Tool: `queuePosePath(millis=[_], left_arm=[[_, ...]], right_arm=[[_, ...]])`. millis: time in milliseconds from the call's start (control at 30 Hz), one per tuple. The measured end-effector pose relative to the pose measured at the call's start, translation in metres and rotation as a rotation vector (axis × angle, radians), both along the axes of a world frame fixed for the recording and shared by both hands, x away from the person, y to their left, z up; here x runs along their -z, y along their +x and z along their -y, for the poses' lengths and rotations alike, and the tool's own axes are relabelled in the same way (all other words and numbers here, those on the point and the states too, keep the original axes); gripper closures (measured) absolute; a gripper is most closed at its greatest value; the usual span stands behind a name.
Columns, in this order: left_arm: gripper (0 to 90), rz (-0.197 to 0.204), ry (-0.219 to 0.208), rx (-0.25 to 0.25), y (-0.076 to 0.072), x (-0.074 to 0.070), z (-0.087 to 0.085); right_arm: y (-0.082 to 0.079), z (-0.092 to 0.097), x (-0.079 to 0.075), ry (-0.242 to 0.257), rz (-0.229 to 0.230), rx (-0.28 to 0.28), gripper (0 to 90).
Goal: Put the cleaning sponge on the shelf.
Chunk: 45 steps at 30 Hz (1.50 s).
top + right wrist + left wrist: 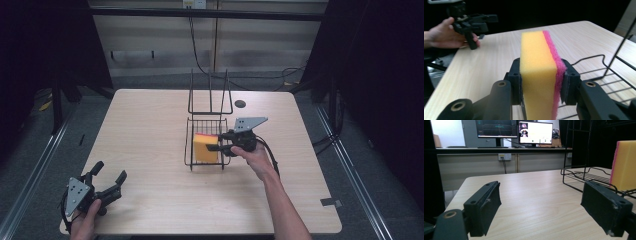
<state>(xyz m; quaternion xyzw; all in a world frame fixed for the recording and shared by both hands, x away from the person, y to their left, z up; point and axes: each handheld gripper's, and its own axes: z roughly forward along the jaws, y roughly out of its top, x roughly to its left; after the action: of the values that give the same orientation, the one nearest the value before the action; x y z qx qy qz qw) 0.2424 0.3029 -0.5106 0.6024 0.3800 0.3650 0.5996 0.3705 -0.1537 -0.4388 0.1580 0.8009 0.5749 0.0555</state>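
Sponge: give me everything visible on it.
The sponge is a rectangular block, mostly yellow foam with a thin pink scouring layer on one broad face. It stands on edge, upright, over the black wire rack near the table's middle. The right tongs are shut on it, one jaw pressing the yellow face, the other the pink layer. Whether its bottom edge rests on the rack wires cannot be told. It looks clean and undeformed.

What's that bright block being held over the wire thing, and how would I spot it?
Start at the pale wooden table, then find the black wire rack near its middle. Above the rack, the right hand-held gripper is shut on a sponge: a yellow block with a thin pink scouring layer on one face.
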Motion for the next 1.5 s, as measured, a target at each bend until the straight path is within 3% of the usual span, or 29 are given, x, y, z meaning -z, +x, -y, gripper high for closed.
queuePosePath(millis=[567, 1000, 1033, 1300, 1400, 1500], left_arm=[[15.5, 0.000, -0.001, 0.000, 0.0000, 0.0000, 0.0001], [15.5, 0.000, -0.001, 0.000, 0.0000, 0.0000, 0.0001], [15.5, 0.001, -0.001, 0.000, 0.0000, 0.0000, 0.0001], [15.6, 0.000, -0.001, 0.000, 0.0000, 0.0000, 0.0001], [15.6, -0.001, 0.005, 0.001, -0.0001, 0.0000, -0.0003], [15.6, -0.002, 0.004, 0.002, -0.0001, 0.0000, -0.0002]], right_arm=[[0.0017, -0.0006, 0.0052, 0.012, -0.029, -0.025, 59.1], [0.0009, -0.0031, 0.0077, 0.004, -0.041, 0.014, 43.7], [0.0010, -0.0029, 0.0081, 0.011, -0.049, 0.022, 38.3], [0.0003, -0.0046, 0.0068, 0.034, -0.047, 0.057, 24.4], [-0.0001, -0.0040, 0.0062, 0.048, -0.050, 0.083, 13.9], [-0.0003, -0.0040, 0.0063, 0.056, -0.055, 0.089, 13.4]])
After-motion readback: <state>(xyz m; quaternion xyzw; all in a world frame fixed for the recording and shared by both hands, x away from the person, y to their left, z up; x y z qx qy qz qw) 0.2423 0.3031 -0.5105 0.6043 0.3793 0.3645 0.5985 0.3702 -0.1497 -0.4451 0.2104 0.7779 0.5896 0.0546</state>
